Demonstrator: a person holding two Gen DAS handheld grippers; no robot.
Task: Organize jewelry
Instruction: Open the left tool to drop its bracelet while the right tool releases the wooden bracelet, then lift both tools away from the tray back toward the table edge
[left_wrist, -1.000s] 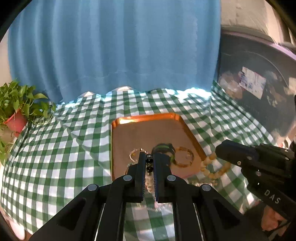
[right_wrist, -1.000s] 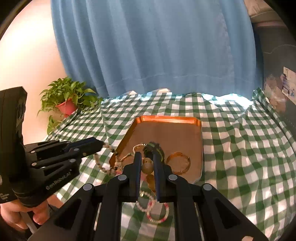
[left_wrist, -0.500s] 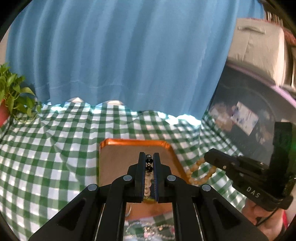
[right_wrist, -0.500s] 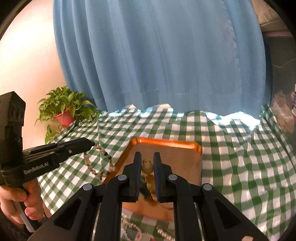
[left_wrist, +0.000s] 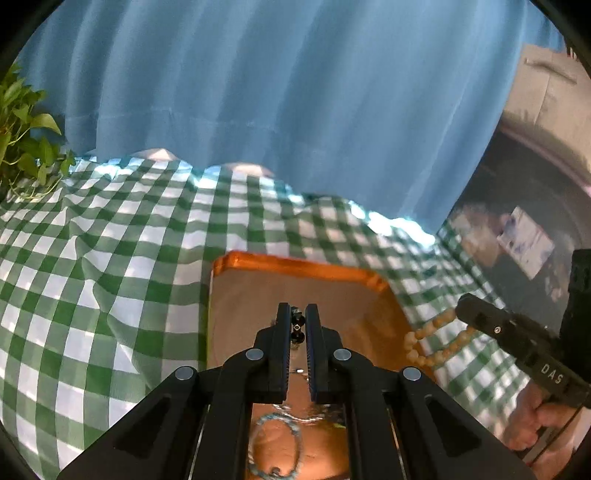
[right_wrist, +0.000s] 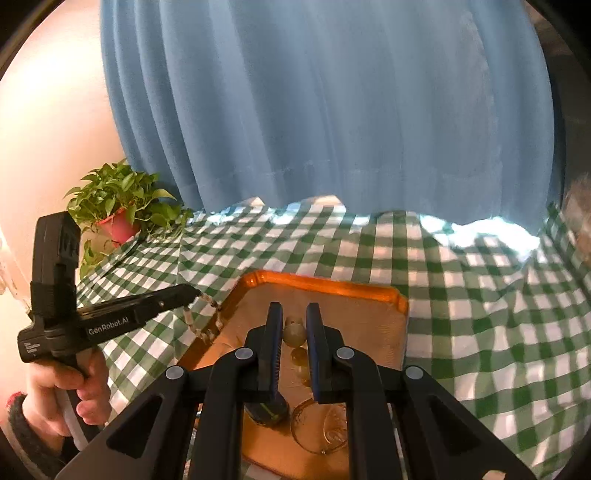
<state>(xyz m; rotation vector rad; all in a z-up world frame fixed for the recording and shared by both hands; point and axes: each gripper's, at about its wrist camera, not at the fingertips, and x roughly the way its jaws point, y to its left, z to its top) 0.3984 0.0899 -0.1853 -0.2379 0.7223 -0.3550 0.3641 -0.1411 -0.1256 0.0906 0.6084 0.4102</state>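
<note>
A tan wooden-bead strand (left_wrist: 436, 339) hangs above the orange tray's (left_wrist: 295, 264) right edge. A thin small-bead strand (right_wrist: 201, 321) dangles at its left edge. A turquoise bead bracelet (left_wrist: 275, 446) lies on the near tray floor.

The right gripper (right_wrist: 294, 325) pinches a tan bead strand (right_wrist: 294, 333) over the orange tray (right_wrist: 325, 286). At left, a hand (right_wrist: 62, 387) holds the left gripper (right_wrist: 190, 293) (beads (right_wrist: 201, 325) dangling) above the checked cloth (right_wrist: 480, 332).

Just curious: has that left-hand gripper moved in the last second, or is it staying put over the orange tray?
Yes. Seen from the right wrist, the left gripper has risen and shifted toward the tray's far left edge, with its bead strand dangling.
</note>
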